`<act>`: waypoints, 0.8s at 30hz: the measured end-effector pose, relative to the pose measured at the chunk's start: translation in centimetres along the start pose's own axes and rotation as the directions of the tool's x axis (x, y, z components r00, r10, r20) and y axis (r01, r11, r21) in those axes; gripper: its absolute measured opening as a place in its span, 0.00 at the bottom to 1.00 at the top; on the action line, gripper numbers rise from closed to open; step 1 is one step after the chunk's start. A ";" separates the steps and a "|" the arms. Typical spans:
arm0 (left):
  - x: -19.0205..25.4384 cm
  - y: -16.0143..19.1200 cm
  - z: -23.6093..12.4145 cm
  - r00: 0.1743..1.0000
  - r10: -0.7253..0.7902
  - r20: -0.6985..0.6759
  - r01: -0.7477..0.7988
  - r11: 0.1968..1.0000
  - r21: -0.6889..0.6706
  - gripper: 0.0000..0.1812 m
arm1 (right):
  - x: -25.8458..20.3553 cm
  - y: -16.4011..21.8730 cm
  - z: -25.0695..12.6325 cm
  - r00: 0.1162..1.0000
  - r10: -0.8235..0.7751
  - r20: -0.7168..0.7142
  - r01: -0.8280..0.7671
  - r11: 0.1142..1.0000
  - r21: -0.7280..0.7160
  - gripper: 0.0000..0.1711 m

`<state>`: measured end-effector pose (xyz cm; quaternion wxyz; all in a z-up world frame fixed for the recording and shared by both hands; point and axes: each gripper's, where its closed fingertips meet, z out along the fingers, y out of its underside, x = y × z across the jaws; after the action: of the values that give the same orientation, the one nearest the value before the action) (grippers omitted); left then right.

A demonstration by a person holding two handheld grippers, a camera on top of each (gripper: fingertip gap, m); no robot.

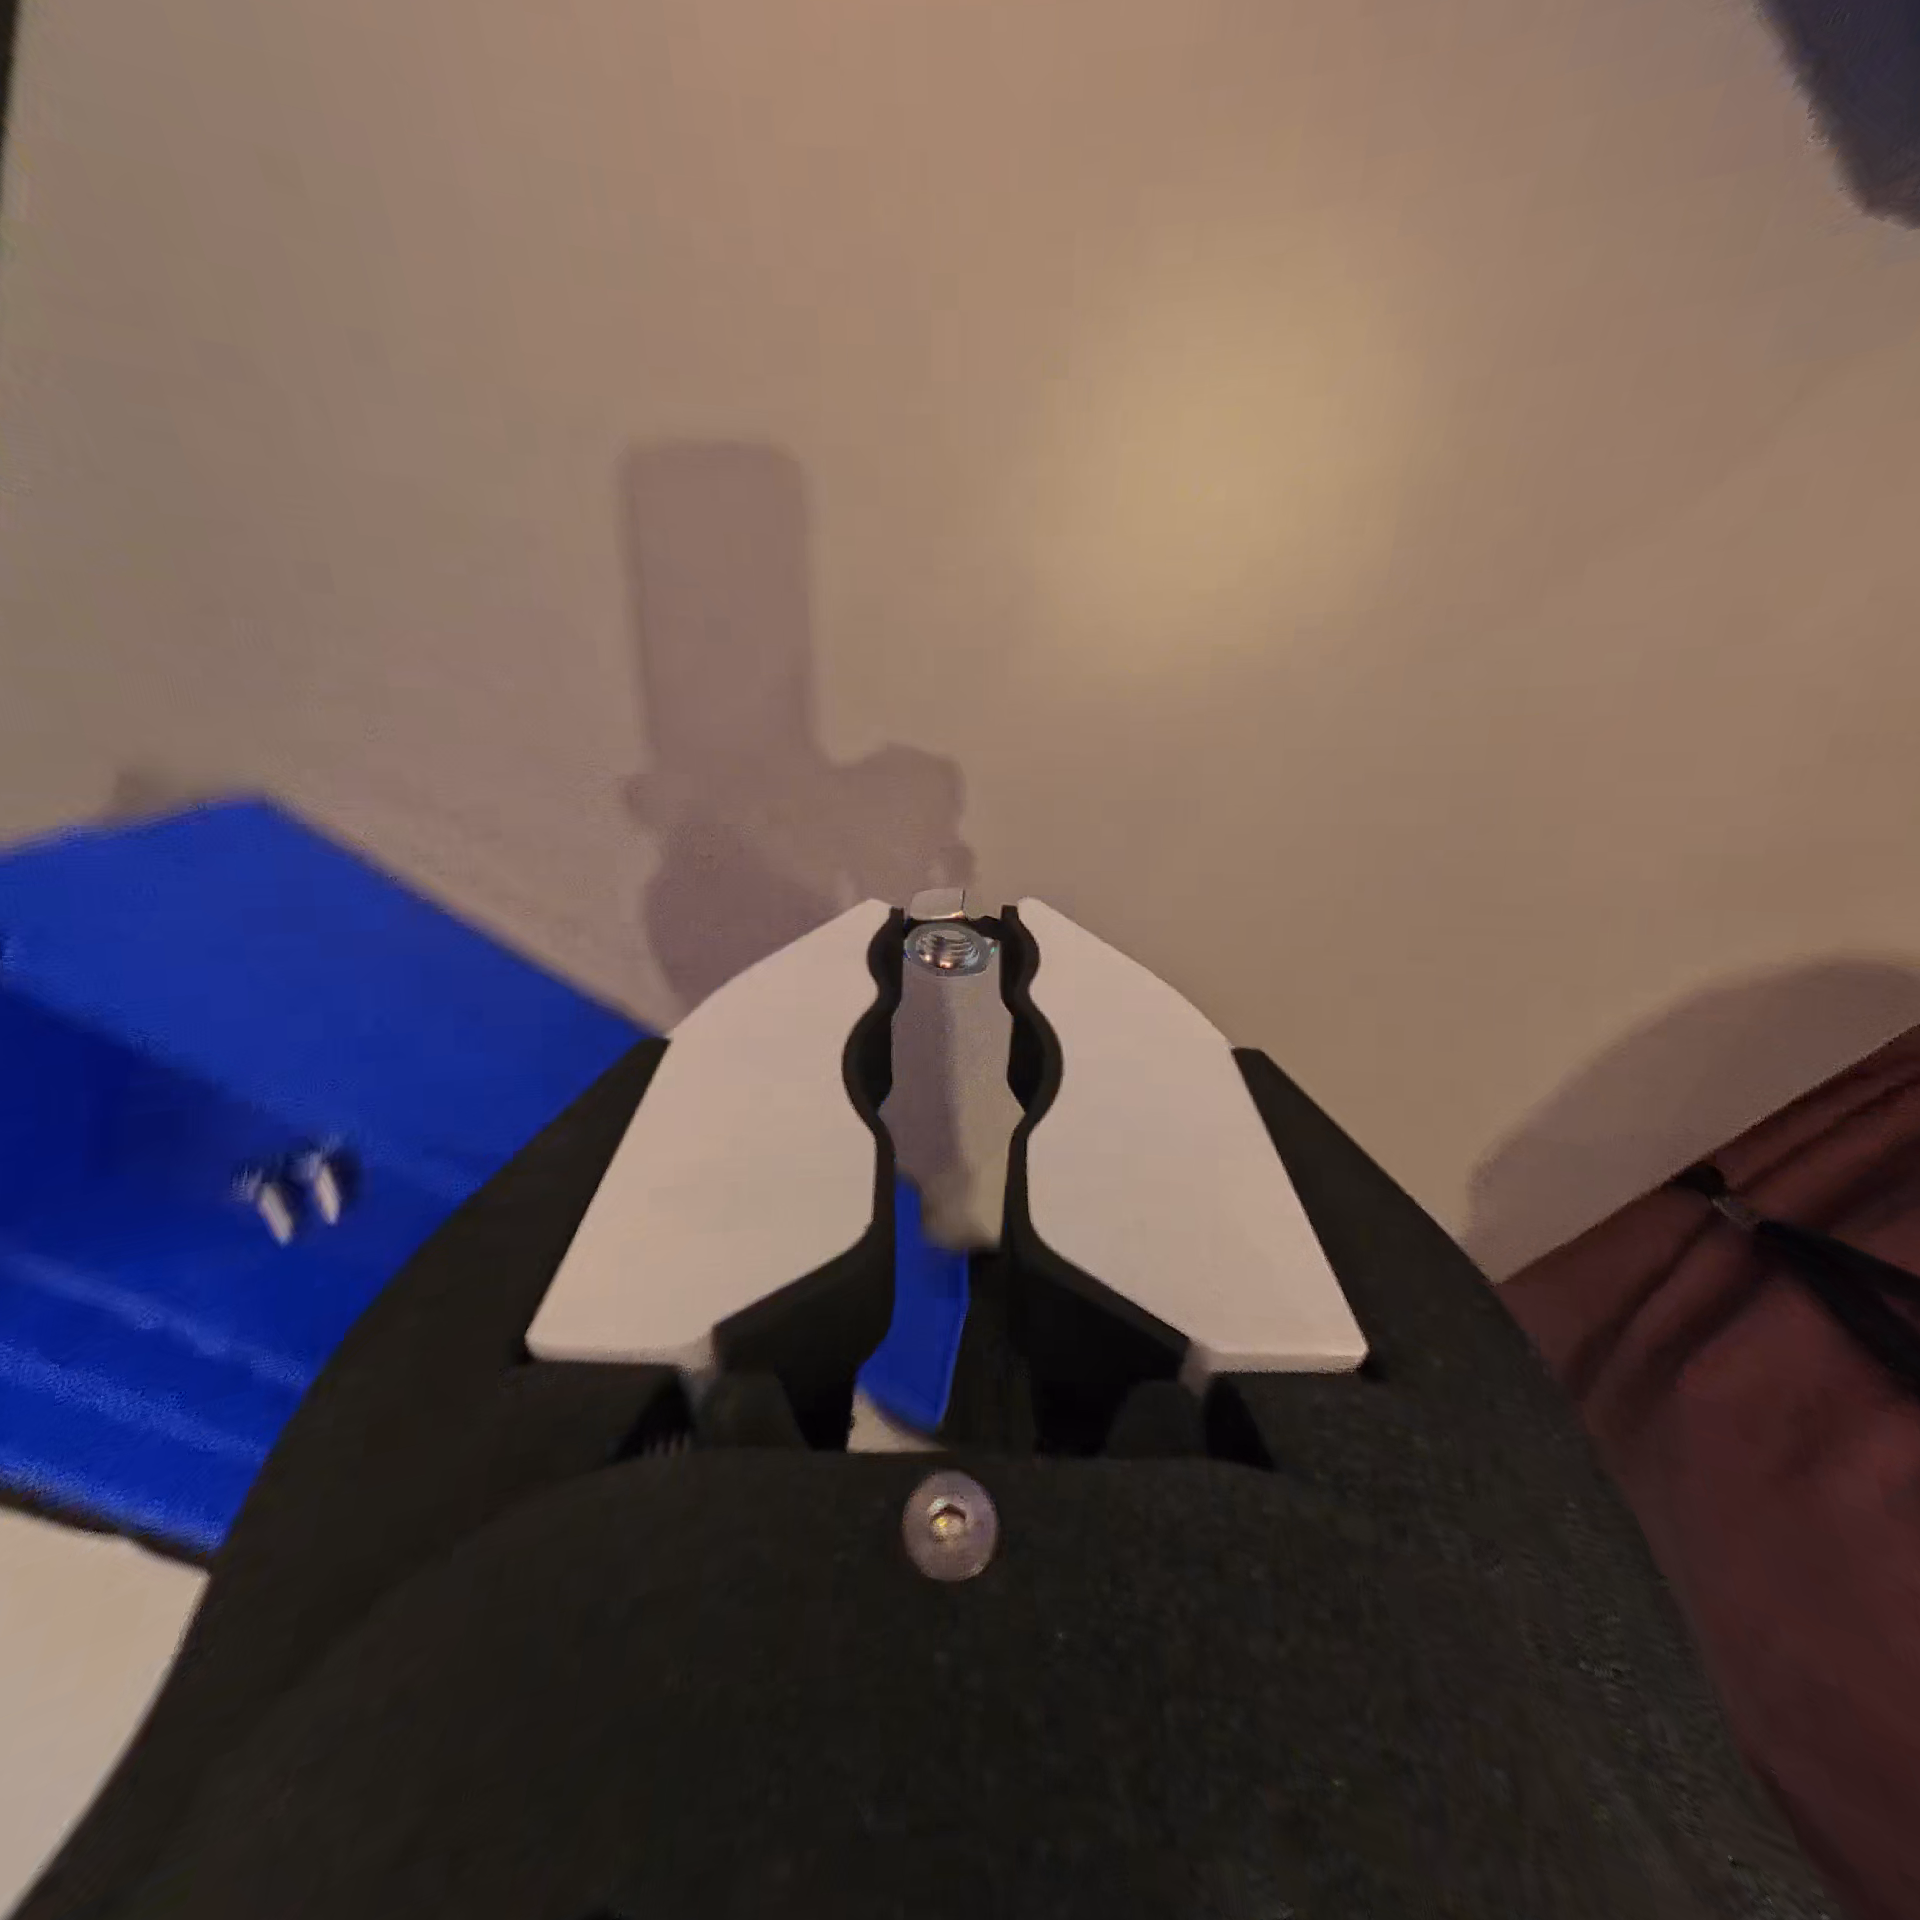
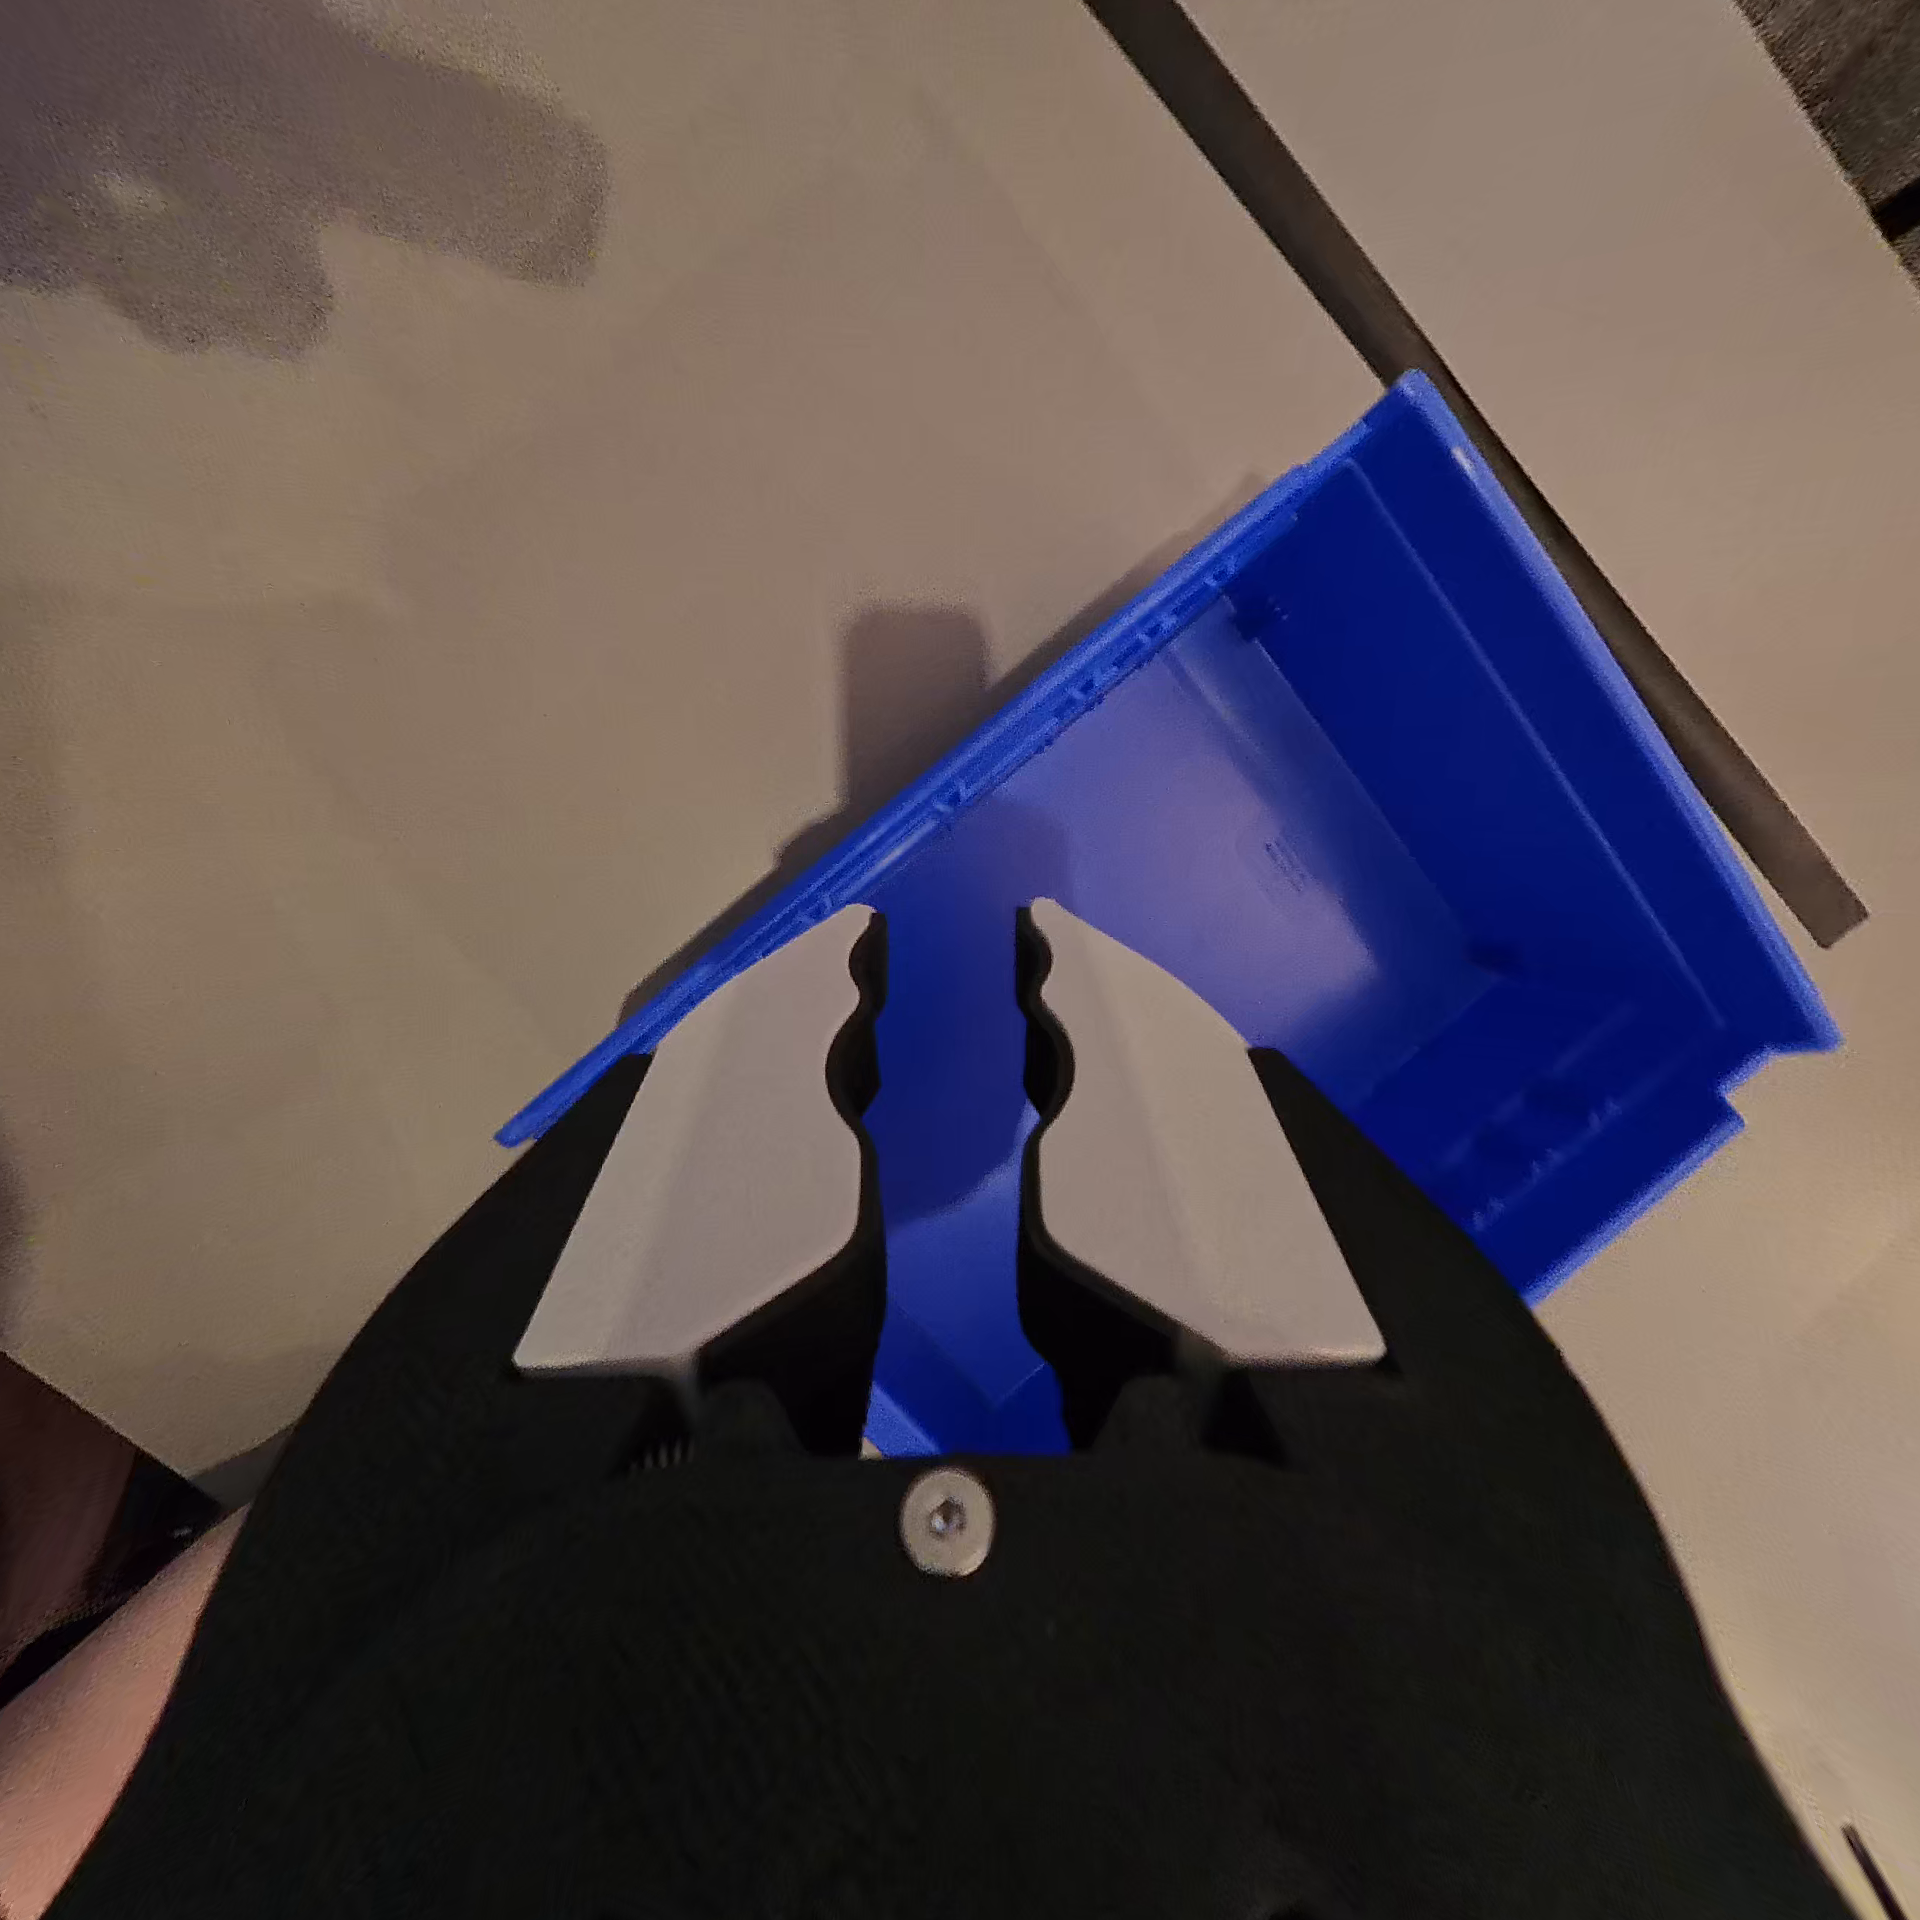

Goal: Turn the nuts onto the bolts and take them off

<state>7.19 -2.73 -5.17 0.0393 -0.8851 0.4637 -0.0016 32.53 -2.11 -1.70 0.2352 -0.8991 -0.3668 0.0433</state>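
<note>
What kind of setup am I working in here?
Probably a small-parts workbench: a plain light tabletop, a blue plastic parts bin on it, and loose metal fasteners lying in that bin.

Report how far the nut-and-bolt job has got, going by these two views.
Done: cannot tell; no nut visibly sits on a bolt. In hand: the left gripper is shut on a nut, threaded hole facing the camera. The right gripper holds nothing, slightly parted over the blue bin. Left: two small metal pieces, too blurred to identify, lie in the bin, so the threading looks yet to come.
</note>
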 end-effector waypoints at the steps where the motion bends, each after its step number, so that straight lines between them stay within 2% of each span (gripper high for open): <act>1: 1.3 -1.4 1.2 0.999 0.040 -0.009 -0.040 0.999 0.012 0.09 | 0.2 0.3 -0.6 1.000 0.012 -0.005 -0.012 1.000 0.015 0.14; 5: 5.0 -5.4 6.0 0.986 0.167 -0.029 -0.166 0.985 0.036 0.09 | 1.2 1.8 -2.6 0.997 0.067 -0.024 -0.066 0.996 0.065 0.14; 12: 6.1 -7.0 10.6 0.968 0.247 -0.035 -0.249 0.967 -0.049 0.09 | 2.7 3.2 -4.1 0.989 0.144 -0.027 -0.139 0.982 0.124 0.14; 20: 6.3 -7.7 11.0 0.953 0.302 -0.023 -0.303 0.950 -0.075 0.10 | 2.7 3.2 -3.5 0.991 0.135 -0.008 -0.134 0.985 0.106 0.14; 24: 6.5 -8.0 9.0 0.962 0.262 -0.070 -0.262 0.965 0.019 0.14 | 2.7 3.3 -3.7 0.991 0.136 -0.009 -0.134 0.984 0.117 0.14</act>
<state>17.82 -2.94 -13.78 0.0266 -0.8152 0.5778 -0.0303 37.52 -3.73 0.32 0.2866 -0.9070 -0.2998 0.0726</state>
